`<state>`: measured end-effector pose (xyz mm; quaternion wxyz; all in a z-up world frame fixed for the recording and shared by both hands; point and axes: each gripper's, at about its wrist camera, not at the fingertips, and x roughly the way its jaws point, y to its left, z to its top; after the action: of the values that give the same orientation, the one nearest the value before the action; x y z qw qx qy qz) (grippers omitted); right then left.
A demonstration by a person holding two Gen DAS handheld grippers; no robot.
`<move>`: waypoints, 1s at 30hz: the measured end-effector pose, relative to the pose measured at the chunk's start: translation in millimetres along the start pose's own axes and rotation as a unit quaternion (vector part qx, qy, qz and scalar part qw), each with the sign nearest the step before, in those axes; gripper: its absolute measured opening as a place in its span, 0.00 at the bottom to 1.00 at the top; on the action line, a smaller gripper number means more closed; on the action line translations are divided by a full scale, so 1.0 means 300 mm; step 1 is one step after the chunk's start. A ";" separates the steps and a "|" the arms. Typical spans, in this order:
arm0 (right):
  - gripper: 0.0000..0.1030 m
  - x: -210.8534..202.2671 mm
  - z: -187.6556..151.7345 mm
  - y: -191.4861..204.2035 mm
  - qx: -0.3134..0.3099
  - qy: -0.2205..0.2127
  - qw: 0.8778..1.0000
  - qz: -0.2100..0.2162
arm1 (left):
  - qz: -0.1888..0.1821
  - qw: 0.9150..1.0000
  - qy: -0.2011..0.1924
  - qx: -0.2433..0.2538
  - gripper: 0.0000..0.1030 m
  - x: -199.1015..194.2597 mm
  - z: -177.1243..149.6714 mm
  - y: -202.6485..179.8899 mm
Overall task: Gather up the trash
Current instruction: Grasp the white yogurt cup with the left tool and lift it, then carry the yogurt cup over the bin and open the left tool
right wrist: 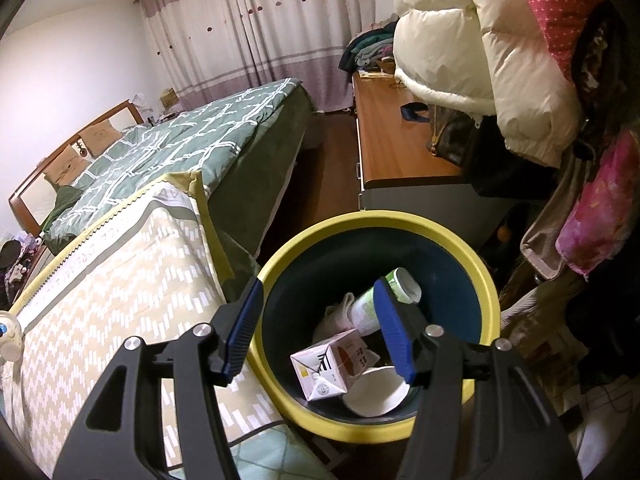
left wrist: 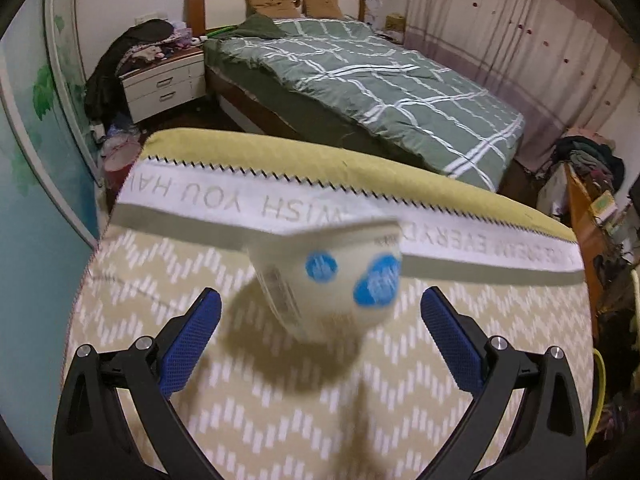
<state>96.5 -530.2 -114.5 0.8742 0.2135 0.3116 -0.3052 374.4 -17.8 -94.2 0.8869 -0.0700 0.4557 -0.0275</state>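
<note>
The left hand-held gripper point(left wrist: 320, 320) hangs over the table point(left wrist: 280, 420) with its blue fingers point(left wrist: 192, 340) spread wide and gripping nothing; a blurred cream cup point(left wrist: 332, 276) with blue spots lies on its side on the table between them, touching neither. The right hand-held gripper point(right wrist: 316, 328) is likewise wide open and empty, above the yellow-rimmed bin point(right wrist: 486, 280) just beside the table. In the bin lie a carton point(right wrist: 332, 364), a bottle point(right wrist: 372, 304) and a white cup point(right wrist: 376, 396).
</note>
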 end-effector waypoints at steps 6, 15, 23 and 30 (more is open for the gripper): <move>0.53 0.016 0.002 -0.005 0.008 0.008 1.000 0.007 | -0.007 1.000 0.027 -0.012 0.95 0.077 0.059 0.013; 0.53 0.020 0.000 0.001 0.007 0.012 1.000 0.011 | -0.014 1.000 0.024 0.004 0.86 0.098 0.081 -0.005; 0.53 -0.007 -0.004 0.004 0.004 -0.009 1.000 0.027 | -0.052 0.996 -0.020 0.069 0.86 -0.098 -0.008 -0.142; 0.54 -0.089 -0.023 -0.052 -0.019 -0.010 0.999 0.038 | -0.131 0.977 -0.044 0.161 0.86 -0.280 -0.164 -0.450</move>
<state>66.8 -527.1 -104.3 0.8921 0.2059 0.3002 -0.2675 287.6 -146.6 -34.7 0.8942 0.0134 0.3930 -0.2138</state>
